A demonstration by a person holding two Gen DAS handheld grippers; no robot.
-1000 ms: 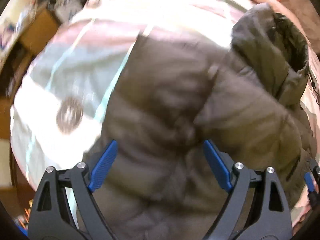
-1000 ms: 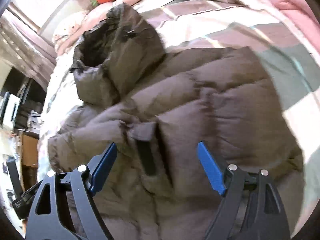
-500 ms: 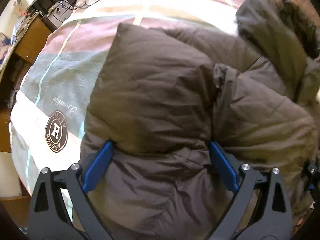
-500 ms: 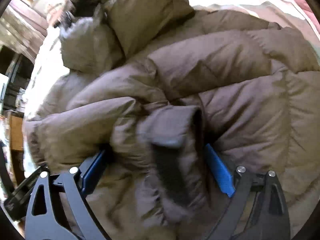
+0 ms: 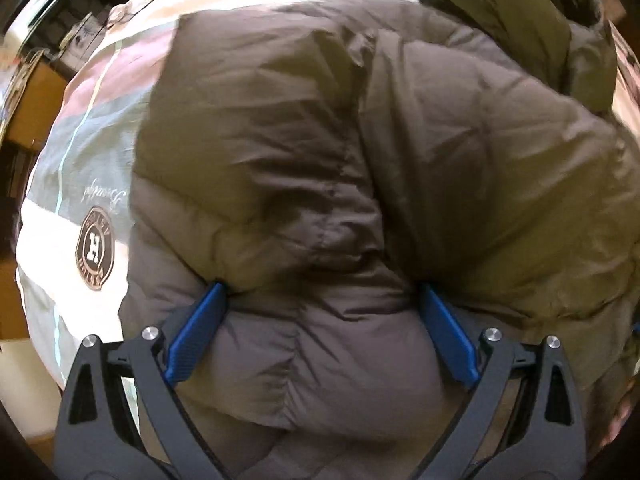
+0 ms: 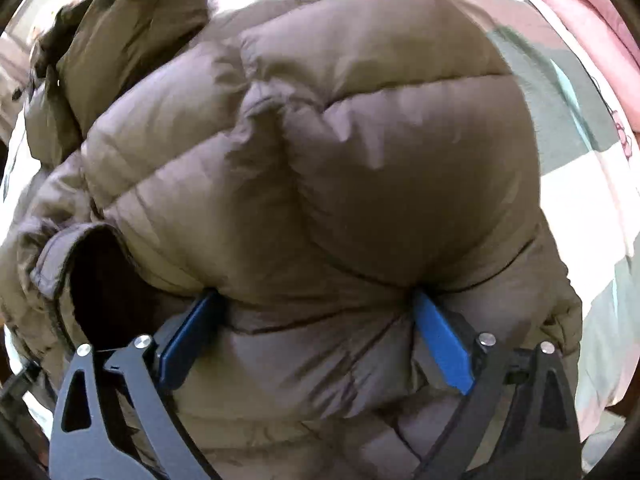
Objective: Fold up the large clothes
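Observation:
A brown puffer jacket [image 5: 360, 160] with a hood [image 5: 520, 12] lies on a bed and fills both views; it also shows in the right wrist view [image 6: 340, 140]. My left gripper [image 5: 320, 300] is open, its blue pads [image 5: 196, 336] pressed into the padded fabric near the hem, with a fold of jacket bulging between them. My right gripper [image 6: 316, 304] is open too, its blue pads [image 6: 440, 340] sunk into the jacket beside a sleeve cuff opening [image 6: 100, 280]. The fingertips of both are hidden by fabric.
The jacket lies on a checked bedspread [image 5: 80, 140] with a round brown logo [image 5: 95, 254]. Wooden furniture [image 5: 28, 100] stands beyond the bed's left edge. A pink blanket [image 6: 580, 20] lies at the right in the right wrist view.
Both grippers have moved down and forward into the jacket. The jaws stay wide while the fabric has come up between the pads and now covers the fingertips.

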